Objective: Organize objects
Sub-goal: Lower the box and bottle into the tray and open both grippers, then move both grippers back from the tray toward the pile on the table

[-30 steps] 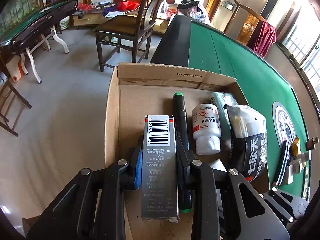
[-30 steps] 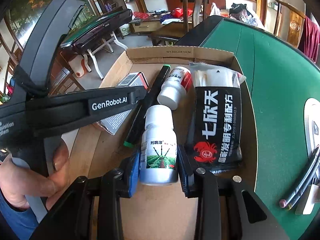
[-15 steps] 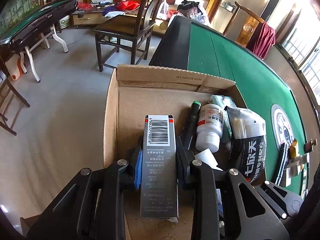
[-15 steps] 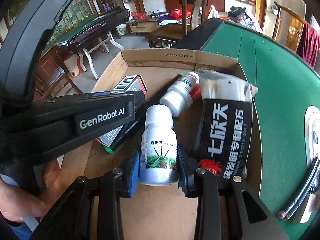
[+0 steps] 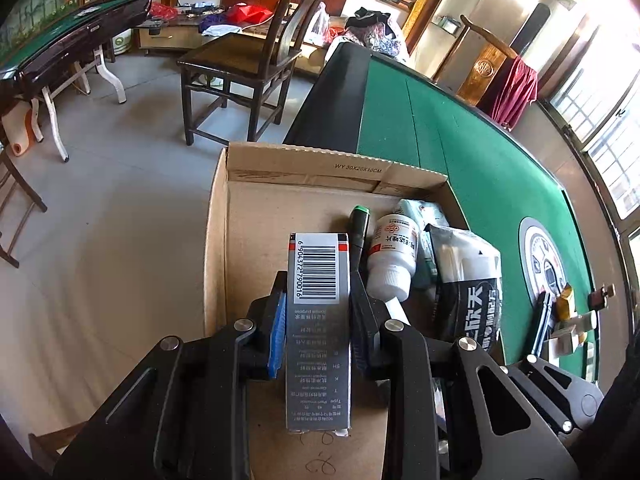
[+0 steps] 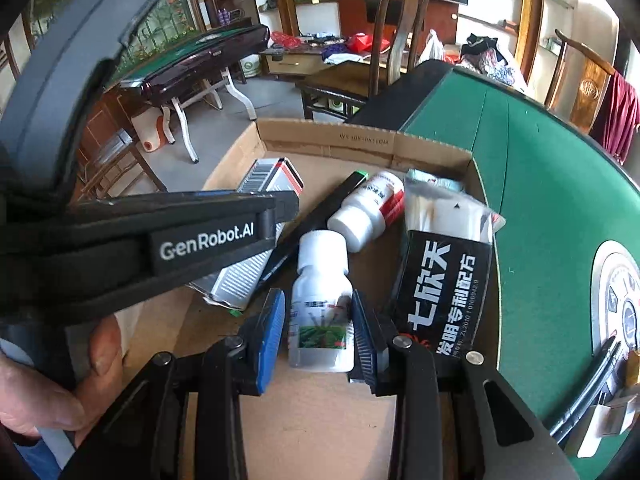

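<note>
My left gripper is shut on a grey barcode carton, held over the left side of an open cardboard box; the carton also shows in the right wrist view. My right gripper has its jaws spread around a white bottle with a green label, which lies on the box floor with a gap at each pad. In the box lie a black marker with a green end, a white bottle with a red label and a black-and-silver pouch.
The box sits at the edge of a green felt table. Pens and small items lie on the felt at the right. A wooden chair and a folding table stand on the floor beyond.
My right gripper's jaws have opened and let go of the green-label bottle, which now lies on the box floor. The marker and red-label bottle shifted. My left gripper still holds the carton.
</note>
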{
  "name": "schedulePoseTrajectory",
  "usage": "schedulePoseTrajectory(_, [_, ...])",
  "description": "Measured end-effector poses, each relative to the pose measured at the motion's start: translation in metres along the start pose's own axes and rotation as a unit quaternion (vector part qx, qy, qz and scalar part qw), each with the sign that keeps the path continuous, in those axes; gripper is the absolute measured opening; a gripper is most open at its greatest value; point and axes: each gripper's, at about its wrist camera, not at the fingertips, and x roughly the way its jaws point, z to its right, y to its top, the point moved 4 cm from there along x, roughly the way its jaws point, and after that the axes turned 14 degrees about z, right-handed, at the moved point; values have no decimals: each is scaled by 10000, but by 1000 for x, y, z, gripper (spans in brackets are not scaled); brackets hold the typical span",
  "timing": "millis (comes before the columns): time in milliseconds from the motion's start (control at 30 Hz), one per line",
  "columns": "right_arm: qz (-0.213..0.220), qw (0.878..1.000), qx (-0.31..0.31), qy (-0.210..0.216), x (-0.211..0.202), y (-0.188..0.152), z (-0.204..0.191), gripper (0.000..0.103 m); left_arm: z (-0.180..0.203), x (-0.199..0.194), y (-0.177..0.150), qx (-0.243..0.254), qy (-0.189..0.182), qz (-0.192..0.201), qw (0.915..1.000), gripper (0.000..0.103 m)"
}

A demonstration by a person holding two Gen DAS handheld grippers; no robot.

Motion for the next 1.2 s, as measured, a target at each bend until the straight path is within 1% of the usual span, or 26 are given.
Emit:
schedulePoseTrajectory(267, [129,9994,259,188,-26,0,6,35,-3,-21,2,-123,-75,128,9998,31])
schedulePoseTrajectory(333, [165,9992,289,222,-33,-1,7,35,-1,-25,2,-135,-86,155,9998,37])
schedulePoseTrajectory(400, [222,9989,305,260,-42,-2,9,35,1,-29,1,-140,-94,195,9997,39])
schedulePoseTrajectory(600, [348,9972,481,454,-68,-9,20,35,16,-42,0,-117,-183,286,9994,39])
schedulePoseTrajectory(933, [587,9916,899,727,-117,-25,57,35,73,-65,-12,222,-509,380,9977,39])
schedulePoseTrajectory(1067, [766,9879,1092,786,-140,-33,79,35,103,-68,-24,405,-674,322,9964,39])
schedulePoseTrajectory(1200, [1062,9834,1259,756,-170,-43,110,35,130,-66,-38,539,-843,218,9947,39])
